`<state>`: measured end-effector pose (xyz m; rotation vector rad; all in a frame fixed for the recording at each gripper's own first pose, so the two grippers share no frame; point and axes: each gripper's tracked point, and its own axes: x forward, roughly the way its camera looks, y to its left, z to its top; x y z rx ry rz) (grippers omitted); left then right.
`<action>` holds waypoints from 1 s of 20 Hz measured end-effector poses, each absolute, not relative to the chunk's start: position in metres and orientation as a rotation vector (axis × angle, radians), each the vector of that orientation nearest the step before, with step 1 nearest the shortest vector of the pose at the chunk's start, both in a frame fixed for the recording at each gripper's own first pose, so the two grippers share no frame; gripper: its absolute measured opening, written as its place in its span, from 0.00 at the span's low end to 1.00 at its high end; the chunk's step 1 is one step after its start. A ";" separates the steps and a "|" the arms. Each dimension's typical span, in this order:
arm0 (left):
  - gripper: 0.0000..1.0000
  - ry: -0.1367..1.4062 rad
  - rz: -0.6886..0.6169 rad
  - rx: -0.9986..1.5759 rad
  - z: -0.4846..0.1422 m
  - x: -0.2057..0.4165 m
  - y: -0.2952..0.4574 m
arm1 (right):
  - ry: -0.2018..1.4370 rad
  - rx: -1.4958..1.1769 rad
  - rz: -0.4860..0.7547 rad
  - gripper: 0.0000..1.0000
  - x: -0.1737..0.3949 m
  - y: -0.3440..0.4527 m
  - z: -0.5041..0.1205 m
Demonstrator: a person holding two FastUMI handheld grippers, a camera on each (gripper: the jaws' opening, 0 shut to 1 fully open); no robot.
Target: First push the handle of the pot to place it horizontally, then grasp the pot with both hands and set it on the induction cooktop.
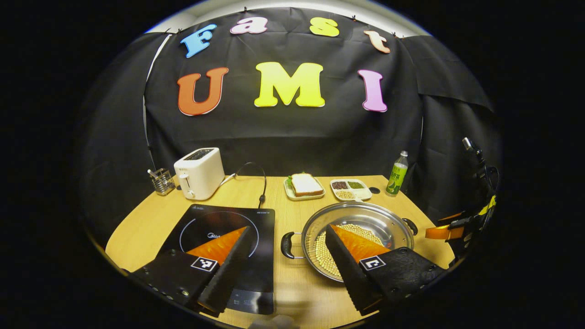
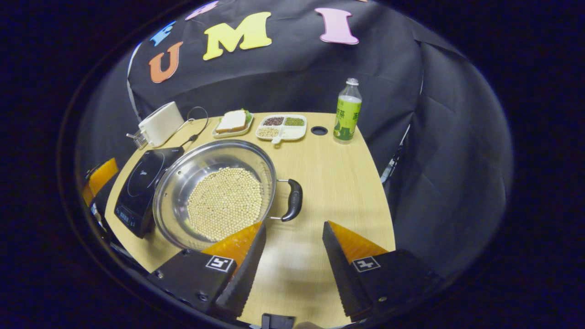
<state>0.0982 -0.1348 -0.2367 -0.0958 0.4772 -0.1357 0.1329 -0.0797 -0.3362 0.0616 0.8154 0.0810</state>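
Observation:
A wide steel pot holding pale beans sits on the wooden table, right of the black induction cooktop. Its two black handles point left and right in the left gripper view. My left gripper is open above the table's near edge; the left handle lies in its gap, and one finger overlaps the cooktop, the other the pot. My right gripper is open just short of the pot's near handle, not touching it. The cooktop lies beyond the pot there.
Along the back of the table stand a white toaster, a wire holder, a sandwich plate, a divided dish of grains and a green bottle. A black cable loops behind the cooktop. The table's right edge is close.

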 end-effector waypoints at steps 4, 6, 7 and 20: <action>0.97 0.569 -0.124 -0.122 -0.271 0.106 -0.146 | 0.838 0.051 0.116 0.80 0.158 -0.070 -0.346; 0.96 0.612 -0.118 -0.134 -0.288 0.114 -0.153 | 0.851 0.037 0.133 0.80 0.169 -0.067 -0.352; 0.96 0.635 -0.115 -0.140 -0.295 0.117 -0.156 | 0.859 0.030 0.138 0.80 0.174 -0.065 -0.355; 0.97 0.782 -0.098 -0.118 -0.348 0.155 -0.177 | 0.960 0.028 0.188 0.80 0.211 -0.057 -0.387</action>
